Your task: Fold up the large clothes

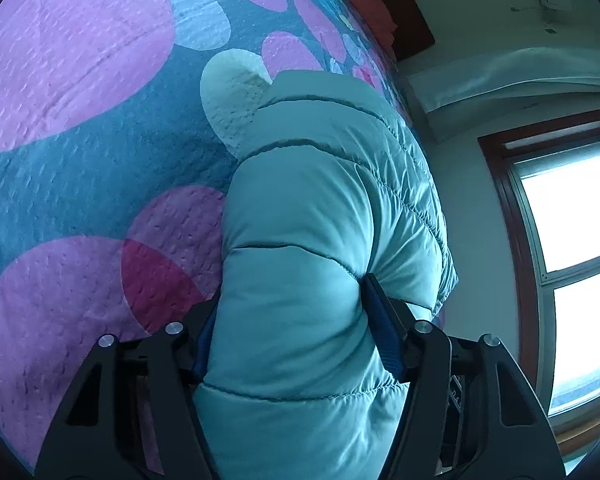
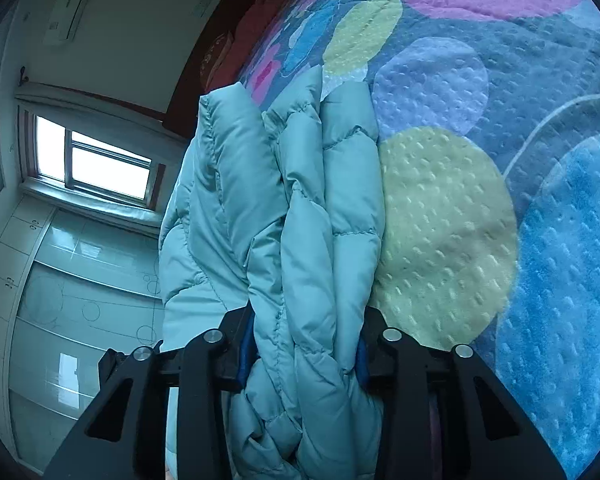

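A teal quilted puffer jacket (image 1: 320, 200) lies bunched on a bed with a dotted quilt (image 1: 80, 160). My left gripper (image 1: 290, 320) is shut on a thick puffy fold of the jacket, which bulges between its blue-padded fingers (image 1: 384, 332). In the right wrist view the jacket (image 2: 300, 200) hangs in several gathered layers. My right gripper (image 2: 304, 344) is shut on that bundle, over the quilt (image 2: 500, 160).
A window (image 1: 572, 260) and a wall are to the right in the left wrist view. In the right wrist view a window (image 2: 96, 160), glossy wardrobe doors (image 2: 72, 300) and a dark headboard (image 2: 220, 56) are on the left.
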{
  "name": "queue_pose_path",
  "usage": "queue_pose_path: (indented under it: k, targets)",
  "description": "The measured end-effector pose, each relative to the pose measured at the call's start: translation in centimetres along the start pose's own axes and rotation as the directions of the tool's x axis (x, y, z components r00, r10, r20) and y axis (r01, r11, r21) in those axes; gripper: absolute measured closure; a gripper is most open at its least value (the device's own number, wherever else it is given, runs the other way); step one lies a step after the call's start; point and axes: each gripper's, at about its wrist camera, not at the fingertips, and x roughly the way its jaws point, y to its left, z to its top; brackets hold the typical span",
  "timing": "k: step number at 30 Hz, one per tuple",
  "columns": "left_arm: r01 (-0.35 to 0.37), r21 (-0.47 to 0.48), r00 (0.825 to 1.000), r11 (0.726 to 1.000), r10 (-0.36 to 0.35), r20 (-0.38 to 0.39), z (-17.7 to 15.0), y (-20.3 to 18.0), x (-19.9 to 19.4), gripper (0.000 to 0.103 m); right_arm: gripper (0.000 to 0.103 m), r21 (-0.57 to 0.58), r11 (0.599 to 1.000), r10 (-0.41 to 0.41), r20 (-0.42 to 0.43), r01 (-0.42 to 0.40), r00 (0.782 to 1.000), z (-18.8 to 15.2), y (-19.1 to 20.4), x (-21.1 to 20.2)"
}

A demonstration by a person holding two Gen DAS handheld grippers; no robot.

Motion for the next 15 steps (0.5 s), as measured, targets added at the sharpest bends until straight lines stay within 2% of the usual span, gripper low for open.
queue_pose_path:
  k: [2,5,15]
  targets:
    - [0.003,0.026,1.000,1.000,-0.003,0.004,0.0,-0.4,-0.3,0.050,0.074,-0.012,1.000,0.014,0.004,-0.014,1.000,-0.1,0.5,0.2]
    - [0.007,0.043,1.000,0.999,-0.008,0.004,0.3,-0.8,-0.6,0.055,0.077,-0.034,0.999,0.019,0.014,-0.019,1.000,-0.3,1.5,0.5]
    - [0.029,0.067,0.999,0.997,-0.032,0.044,2.9,-1.2,-3.3,0.057,0.080,-0.093,0.991,0.094,0.003,-0.093,0.996,-0.1,5.5,3.4]
